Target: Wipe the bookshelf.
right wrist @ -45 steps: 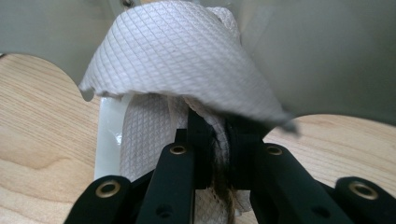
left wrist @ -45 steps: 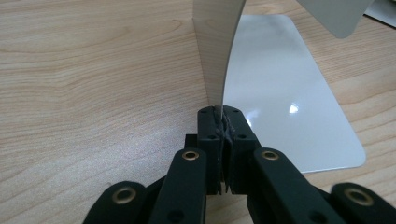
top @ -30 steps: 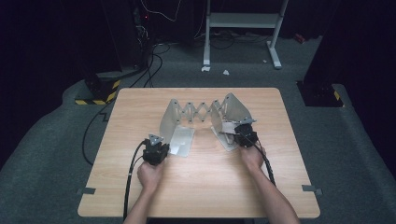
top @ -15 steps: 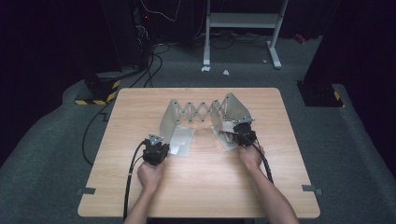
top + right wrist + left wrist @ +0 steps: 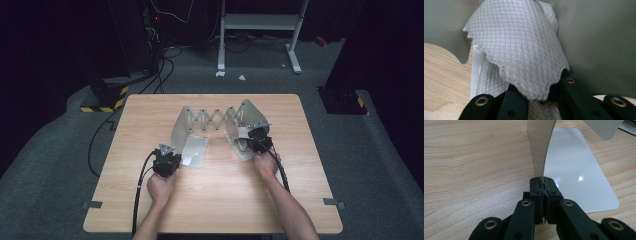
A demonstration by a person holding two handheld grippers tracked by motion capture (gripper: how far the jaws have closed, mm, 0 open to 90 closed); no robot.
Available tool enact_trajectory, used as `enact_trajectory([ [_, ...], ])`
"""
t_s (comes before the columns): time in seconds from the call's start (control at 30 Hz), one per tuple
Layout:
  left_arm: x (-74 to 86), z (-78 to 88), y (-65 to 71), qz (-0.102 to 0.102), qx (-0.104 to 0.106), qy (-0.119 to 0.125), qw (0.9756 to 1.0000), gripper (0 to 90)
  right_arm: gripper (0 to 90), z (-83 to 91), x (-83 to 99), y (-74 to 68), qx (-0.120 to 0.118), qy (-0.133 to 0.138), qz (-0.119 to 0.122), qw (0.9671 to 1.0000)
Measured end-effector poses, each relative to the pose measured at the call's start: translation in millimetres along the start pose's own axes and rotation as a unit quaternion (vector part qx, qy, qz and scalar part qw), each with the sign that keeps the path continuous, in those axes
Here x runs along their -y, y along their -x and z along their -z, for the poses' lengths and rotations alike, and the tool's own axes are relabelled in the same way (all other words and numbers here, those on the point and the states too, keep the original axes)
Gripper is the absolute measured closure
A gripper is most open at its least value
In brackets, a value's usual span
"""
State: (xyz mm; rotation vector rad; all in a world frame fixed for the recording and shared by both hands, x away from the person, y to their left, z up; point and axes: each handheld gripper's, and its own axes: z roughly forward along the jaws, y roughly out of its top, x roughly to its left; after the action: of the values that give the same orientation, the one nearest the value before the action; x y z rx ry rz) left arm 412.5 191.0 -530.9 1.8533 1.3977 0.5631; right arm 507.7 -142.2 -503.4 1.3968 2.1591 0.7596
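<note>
A metal folding rack stands on the wooden table (image 5: 145,120), its two end plates joined by a scissor lattice (image 5: 212,120). My left gripper (image 5: 172,159) is shut on the near edge of the upright left plate (image 5: 540,142), where it meets the flat base plate (image 5: 576,170); in the left gripper view the jaws (image 5: 541,181) pinch the thin sheet. My right gripper (image 5: 251,138) is shut on a white quilted cloth (image 5: 524,50), which lies against the grey inner face of the right plate (image 5: 599,45). The cloth drapes over the jaw tips and hides them.
Black cables trail from both grippers toward the near table edge. Beyond the far edge is dark floor with cables, a white stand's legs (image 5: 295,60) and a yellow-and-black striped block (image 5: 102,102). Bare wood lies to the left, to the right and in front of the rack.
</note>
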Motion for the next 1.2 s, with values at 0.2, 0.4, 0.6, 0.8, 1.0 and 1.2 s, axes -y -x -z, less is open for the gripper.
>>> enact_trajectory([
  [0.2,0.0,0.0,-0.1,-0.001,0.000,0.000,1.0000,86.6,82.4,11.7,-9.1,5.2,0.000,0.017,-0.011,0.9998],
  [0.4,0.0,0.0,-0.1,0.000,0.000,0.000,1.0000,86.6,82.5,28.1,-12.9,10.4,-0.007,0.041,-0.023,0.9989],
  [0.6,0.0,0.0,0.1,-0.002,0.000,0.000,1.0000,86.6,82.5,41.9,-15.0,12.8,-0.008,0.065,-0.025,0.9975],
  [0.8,0.0,0.0,0.2,-0.003,0.001,0.000,1.0000,86.6,82.5,60.4,-21.0,16.0,-0.008,0.089,-0.024,0.9957],
  [1.0,0.0,0.0,0.2,-0.003,0.000,0.000,1.0000,86.6,82.6,76.1,-35.4,14.3,0.004,0.109,-0.014,0.9939],
  [1.2,0.0,0.0,0.2,-0.002,0.001,0.000,1.0000,86.6,82.6,81.2,-45.5,11.0,0.011,0.118,-0.008,0.9929],
])
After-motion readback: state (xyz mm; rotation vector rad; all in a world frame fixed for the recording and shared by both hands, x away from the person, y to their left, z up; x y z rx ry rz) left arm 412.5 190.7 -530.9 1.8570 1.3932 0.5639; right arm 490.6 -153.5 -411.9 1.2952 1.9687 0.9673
